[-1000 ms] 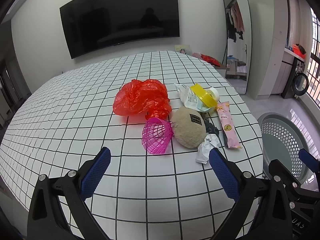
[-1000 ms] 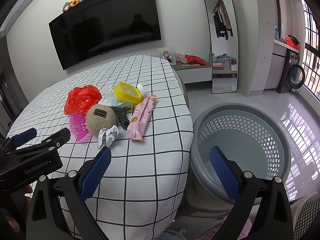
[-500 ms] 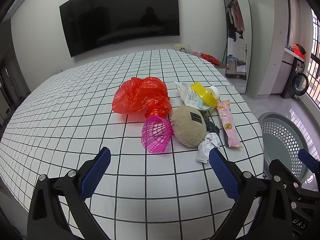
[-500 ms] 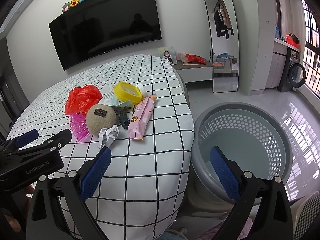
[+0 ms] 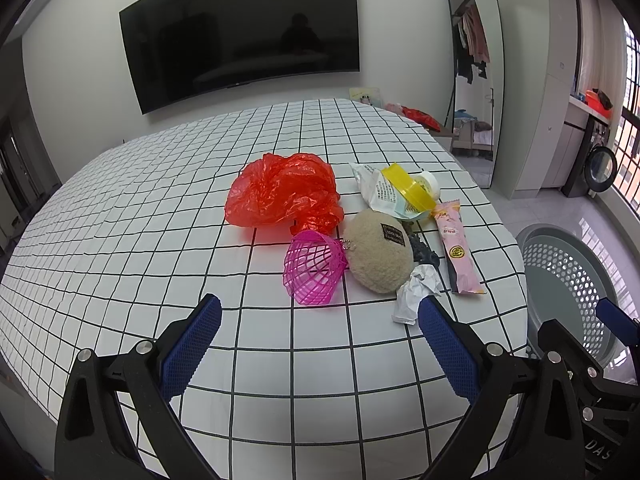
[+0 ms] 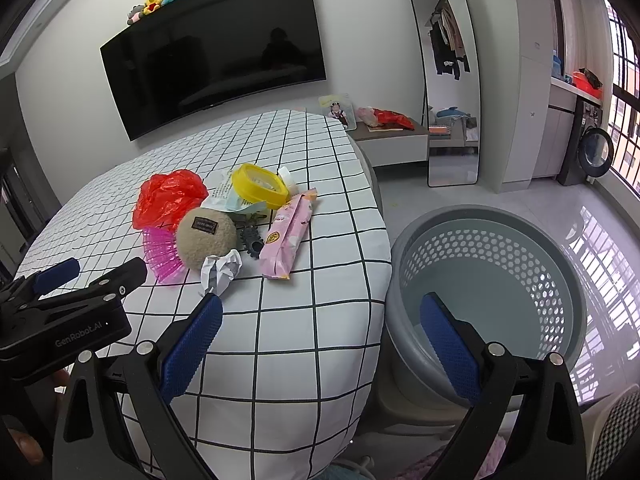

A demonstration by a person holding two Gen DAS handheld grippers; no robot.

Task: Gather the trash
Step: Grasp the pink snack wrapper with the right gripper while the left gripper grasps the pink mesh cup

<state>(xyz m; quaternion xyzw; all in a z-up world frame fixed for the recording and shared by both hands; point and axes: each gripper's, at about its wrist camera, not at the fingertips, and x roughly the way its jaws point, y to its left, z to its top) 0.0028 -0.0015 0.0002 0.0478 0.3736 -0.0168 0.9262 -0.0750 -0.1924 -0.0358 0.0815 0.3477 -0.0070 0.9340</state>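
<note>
A pile of trash lies on the checked bed: a red plastic bag point(image 5: 284, 196), a pink net cup point(image 5: 314, 266), a beige plush pouch point(image 5: 378, 256), a crumpled white paper point(image 5: 416, 292), a pink wrapper point(image 5: 456, 248), a yellow lid point(image 5: 408, 190) and a white packet point(image 5: 376, 190). My left gripper point(image 5: 316, 340) is open and empty, just short of the pile. My right gripper point(image 6: 320, 340) is open and empty over the bed's right edge, beside the grey perforated basket point(image 6: 500, 272). The paper point(image 6: 222, 268) and the wrapper point(image 6: 288, 236) also show in the right wrist view.
The basket point(image 5: 568, 280) stands on the floor right of the bed. A dark toothed clip point(image 6: 252, 240) lies between the pouch and the wrapper. A TV point(image 5: 240, 32) hangs on the far wall, a mirror point(image 6: 448, 80) leans at the right.
Both grippers have crept slightly forward toward the pile. Both jaws stay open. Nothing on the bed has moved.
</note>
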